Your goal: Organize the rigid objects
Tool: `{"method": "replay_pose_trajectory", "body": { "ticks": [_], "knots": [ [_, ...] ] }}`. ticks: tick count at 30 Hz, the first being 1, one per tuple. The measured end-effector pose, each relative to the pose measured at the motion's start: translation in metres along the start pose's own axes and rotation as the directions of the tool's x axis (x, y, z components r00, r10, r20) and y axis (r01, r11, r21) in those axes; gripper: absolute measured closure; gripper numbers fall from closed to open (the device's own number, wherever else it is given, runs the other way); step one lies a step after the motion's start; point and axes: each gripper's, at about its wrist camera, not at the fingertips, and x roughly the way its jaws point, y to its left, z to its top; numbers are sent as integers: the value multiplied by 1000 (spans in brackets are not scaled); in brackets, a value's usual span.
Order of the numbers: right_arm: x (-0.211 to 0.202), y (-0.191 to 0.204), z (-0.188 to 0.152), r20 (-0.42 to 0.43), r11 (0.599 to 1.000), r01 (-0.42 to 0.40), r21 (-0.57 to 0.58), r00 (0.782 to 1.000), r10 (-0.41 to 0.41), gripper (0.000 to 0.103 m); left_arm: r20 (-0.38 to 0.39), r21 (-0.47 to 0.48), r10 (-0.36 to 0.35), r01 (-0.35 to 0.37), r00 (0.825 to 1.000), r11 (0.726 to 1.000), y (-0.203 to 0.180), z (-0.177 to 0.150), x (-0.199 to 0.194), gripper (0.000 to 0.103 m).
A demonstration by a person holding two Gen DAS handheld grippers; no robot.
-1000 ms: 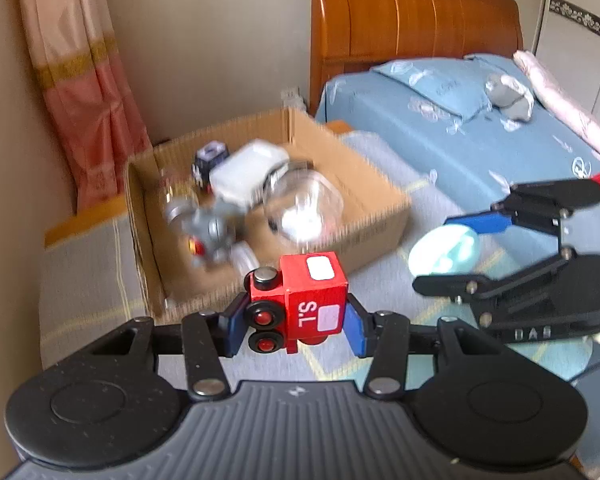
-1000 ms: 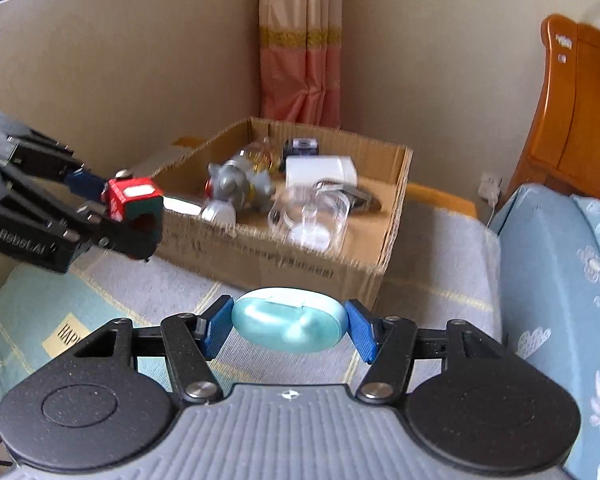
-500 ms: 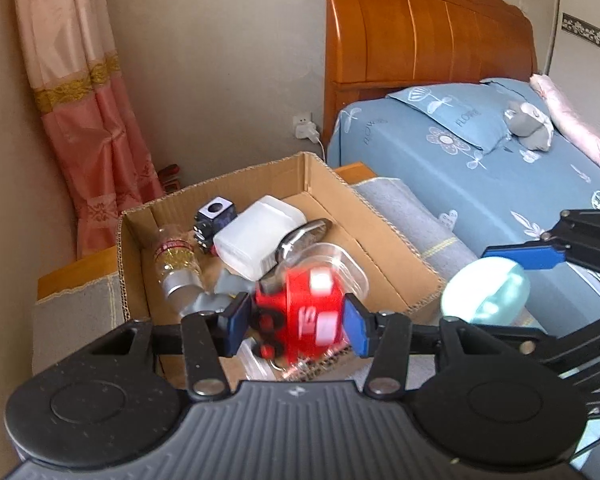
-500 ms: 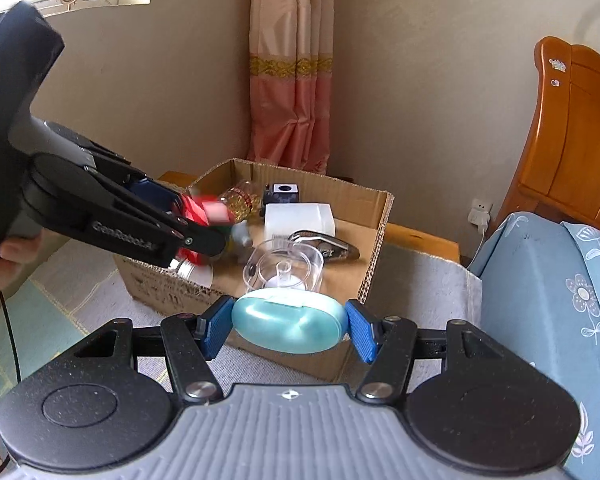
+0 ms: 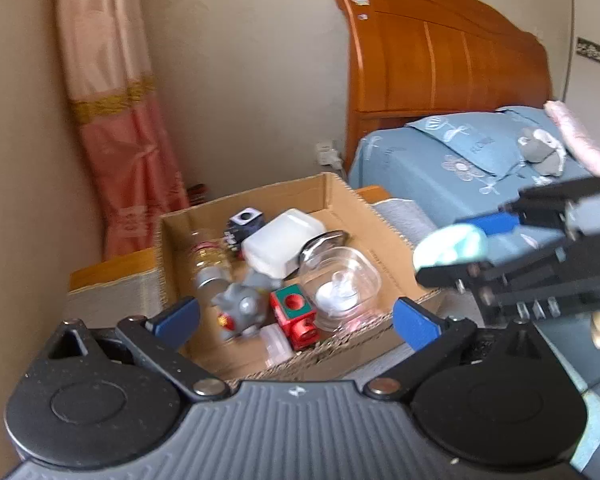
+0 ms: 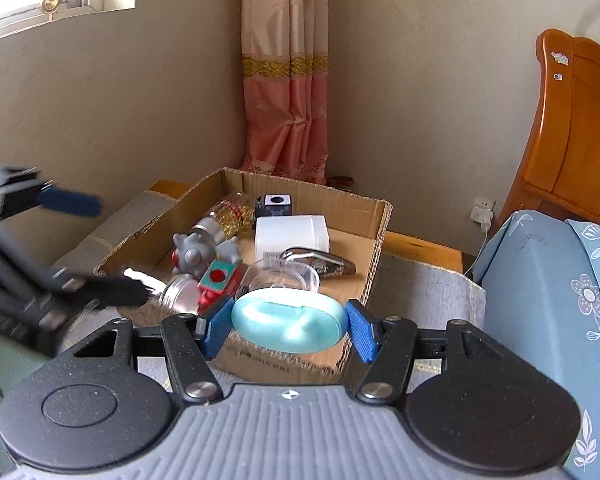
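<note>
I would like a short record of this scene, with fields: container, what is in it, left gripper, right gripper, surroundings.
container: open cardboard box
contents: red toy train, grey toy figure, clear plastic cup, white container, bottle, black cube
left gripper: jaws opening, nothing between them, above the box
right gripper: shut on light blue oval case, in front of the box
surroundings: pink curtain, bed

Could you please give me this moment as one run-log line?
left gripper: opening, empty | red toy train: in cardboard box | right gripper: shut on blue oval case
</note>
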Motion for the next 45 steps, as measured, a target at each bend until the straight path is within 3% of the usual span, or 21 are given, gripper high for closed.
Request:
{"method": "replay_pose_trajectory", "body": {
  "ticks": [16,26,31,37,45],
  "knots": [
    [86,-27,66,-75,1000,1,-6,997,-1,37,42,-83,97,-93,994,992,21,-32,-14,1],
    [142,-46,88,-123,999,23,24,992,-20,36,33,-109,101,-97,994,989,35,-41,-4,1],
    [137,-44,88,-89,999,42,20,995,-40,9,42,-130,108,-102,993,986,40,-42,-3,1],
    [115,-31,81,-77,999,49,18,996,-47,0,62,-127,133,-124,989,984,37,-43,-8,1],
    [59,-1,60,-54,998,52,43,997,-49,0,96,-135,198,-184,976,973,31,-48,-29,1]
  ]
}}
